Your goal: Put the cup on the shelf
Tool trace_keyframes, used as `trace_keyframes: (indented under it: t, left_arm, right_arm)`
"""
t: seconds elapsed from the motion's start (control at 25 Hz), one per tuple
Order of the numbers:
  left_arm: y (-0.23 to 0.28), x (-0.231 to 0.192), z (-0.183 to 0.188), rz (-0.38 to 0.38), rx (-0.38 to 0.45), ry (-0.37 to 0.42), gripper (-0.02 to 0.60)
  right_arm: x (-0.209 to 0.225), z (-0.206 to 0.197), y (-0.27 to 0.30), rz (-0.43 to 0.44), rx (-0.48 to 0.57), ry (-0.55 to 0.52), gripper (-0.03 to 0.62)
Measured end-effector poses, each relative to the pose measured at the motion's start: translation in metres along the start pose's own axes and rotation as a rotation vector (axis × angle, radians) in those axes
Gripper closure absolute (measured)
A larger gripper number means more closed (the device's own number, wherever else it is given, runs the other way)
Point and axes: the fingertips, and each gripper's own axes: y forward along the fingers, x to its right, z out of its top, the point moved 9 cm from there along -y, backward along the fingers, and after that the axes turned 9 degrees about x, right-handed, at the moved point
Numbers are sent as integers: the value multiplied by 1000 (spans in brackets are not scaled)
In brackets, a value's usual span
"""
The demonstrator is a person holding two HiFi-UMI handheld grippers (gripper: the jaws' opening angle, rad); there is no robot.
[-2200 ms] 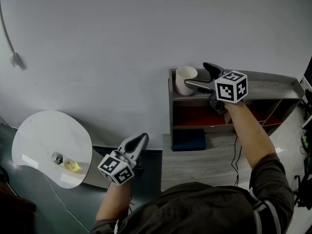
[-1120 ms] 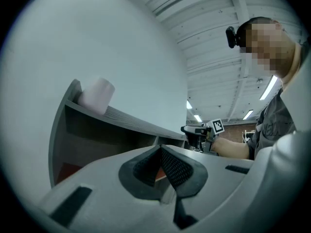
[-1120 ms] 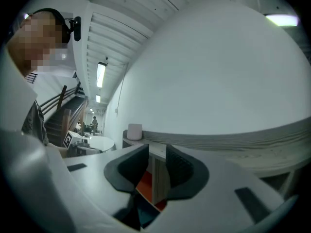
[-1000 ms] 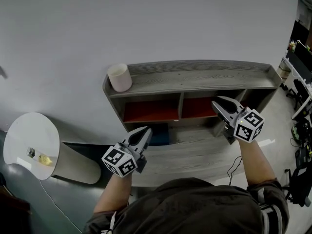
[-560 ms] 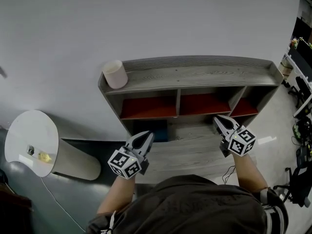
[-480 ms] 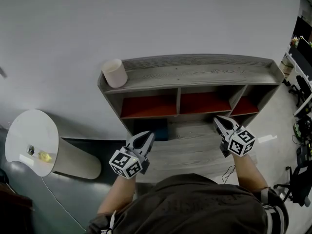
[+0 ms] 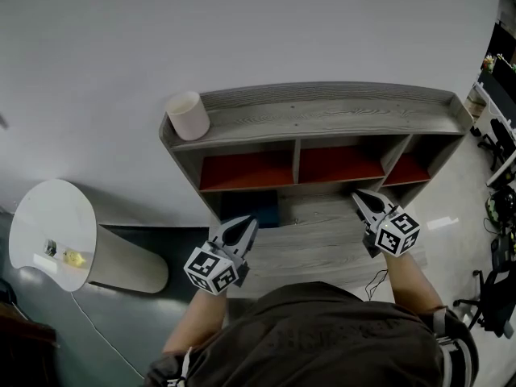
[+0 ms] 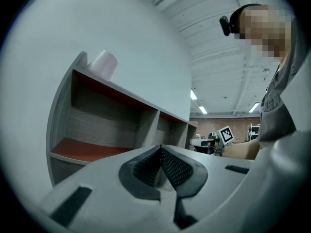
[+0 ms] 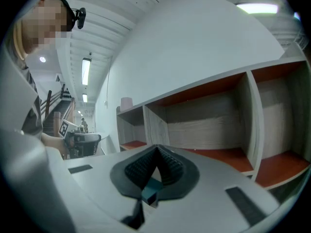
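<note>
Head view: cup (image 7: 187,115) upright on top board of shelf (image 7: 322,119), at its left end. Left gripper (image 7: 241,226) and right gripper (image 7: 360,196) low in front, well apart from cup.

Left gripper view: jaws pressed together, holding nothing.

Right gripper view: jaws also fully closed, empty.

one cup (image 7: 187,115) — one shelf (image 7: 339,115) — one round table (image 7: 48,216) — two hand-held grippers (image 7: 244,224) (image 7: 359,197)

A plain cream cup (image 7: 187,114) is seen standing upright at the far left end of the top board of the grey wooden shelf (image 7: 339,118). The shelf is divided into open bays, lined red inside.
</note>
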Motion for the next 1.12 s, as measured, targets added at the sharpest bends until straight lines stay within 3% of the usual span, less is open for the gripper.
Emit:
trace_keyframes:
  t: [1.12]
  left_arm:
    - [-6,2,4,-6,7,3,577]
  right_arm:
    - [-6,4,-2,10,-26,-50,603]
